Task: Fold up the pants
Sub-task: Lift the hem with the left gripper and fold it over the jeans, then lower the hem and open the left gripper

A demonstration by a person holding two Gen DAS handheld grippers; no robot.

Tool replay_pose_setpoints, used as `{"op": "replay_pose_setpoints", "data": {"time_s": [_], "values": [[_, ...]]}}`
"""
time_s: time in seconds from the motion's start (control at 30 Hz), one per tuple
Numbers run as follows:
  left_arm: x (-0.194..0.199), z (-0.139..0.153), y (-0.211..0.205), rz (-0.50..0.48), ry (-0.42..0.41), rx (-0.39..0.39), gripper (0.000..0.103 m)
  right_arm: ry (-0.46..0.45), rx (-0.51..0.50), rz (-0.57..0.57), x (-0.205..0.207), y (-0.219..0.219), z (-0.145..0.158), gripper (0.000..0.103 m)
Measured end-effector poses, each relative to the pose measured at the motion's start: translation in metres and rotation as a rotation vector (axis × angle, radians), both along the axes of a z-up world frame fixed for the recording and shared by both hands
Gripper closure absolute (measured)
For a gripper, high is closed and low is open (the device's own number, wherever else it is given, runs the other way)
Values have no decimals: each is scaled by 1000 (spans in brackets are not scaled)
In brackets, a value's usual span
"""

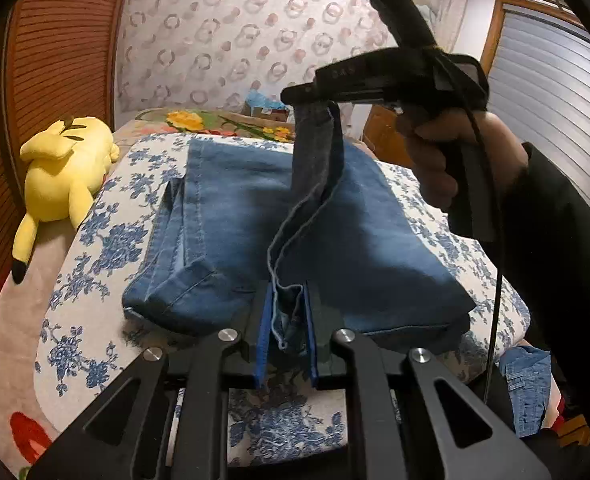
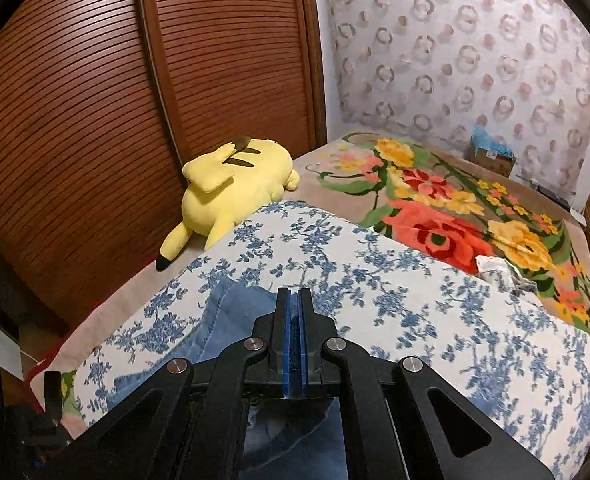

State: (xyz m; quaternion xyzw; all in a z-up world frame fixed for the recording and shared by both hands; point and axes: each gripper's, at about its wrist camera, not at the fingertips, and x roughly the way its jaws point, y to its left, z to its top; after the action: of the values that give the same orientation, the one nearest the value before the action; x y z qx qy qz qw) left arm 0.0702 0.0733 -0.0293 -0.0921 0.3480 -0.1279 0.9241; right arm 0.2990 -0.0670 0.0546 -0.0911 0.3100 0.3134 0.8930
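Blue denim pants (image 1: 247, 200) lie folded on a blue-and-white floral cushion (image 1: 107, 220). My left gripper (image 1: 288, 292) sits low at the near edge of the pile, its blue pads shut on a bunched hem of the denim. Above the pile a hand holds my right gripper (image 1: 293, 94), shut on a strip of the same fabric. That strip hangs down and runs to the left gripper. In the right wrist view the right gripper (image 2: 294, 294) has its pads pressed together on dark denim, with more of the pants (image 2: 231, 316) below and to the left.
A yellow plush toy (image 1: 63, 168) (image 2: 235, 184) lies left of the cushion by slatted wooden doors (image 2: 95, 100). A flowered blanket (image 2: 455, 216) covers the bed beyond, with a cardboard box (image 2: 491, 160) at the wall. Another denim garment (image 1: 529, 384) lies low at the right.
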Motion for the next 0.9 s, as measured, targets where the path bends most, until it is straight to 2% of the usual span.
{"op": "replay_pose_setpoints", "data": {"time_s": [0.2, 0.33, 0.53, 0.73, 0.8, 0.9], "values": [[-1, -6, 6, 5, 10, 2, 88, 4, -16, 25, 6, 25, -11, 100], [-3, -3, 7, 11, 9, 7, 88, -28, -11, 47, -5, 24, -8, 100], [-6, 8, 12, 24, -13, 9, 87, -75, 2, 36, -31, -19, -6, 100], [7, 6, 9, 17, 12, 24, 70, -79, 4, -5, -63, -74, -20, 97], [12, 6, 6, 11, 11, 31, 64, -80, -4, -25, -74, -88, -25, 93], [17, 5, -2, -3, 12, 41, 64, -71, -4, -58, -90, -110, -33, 83]]}}
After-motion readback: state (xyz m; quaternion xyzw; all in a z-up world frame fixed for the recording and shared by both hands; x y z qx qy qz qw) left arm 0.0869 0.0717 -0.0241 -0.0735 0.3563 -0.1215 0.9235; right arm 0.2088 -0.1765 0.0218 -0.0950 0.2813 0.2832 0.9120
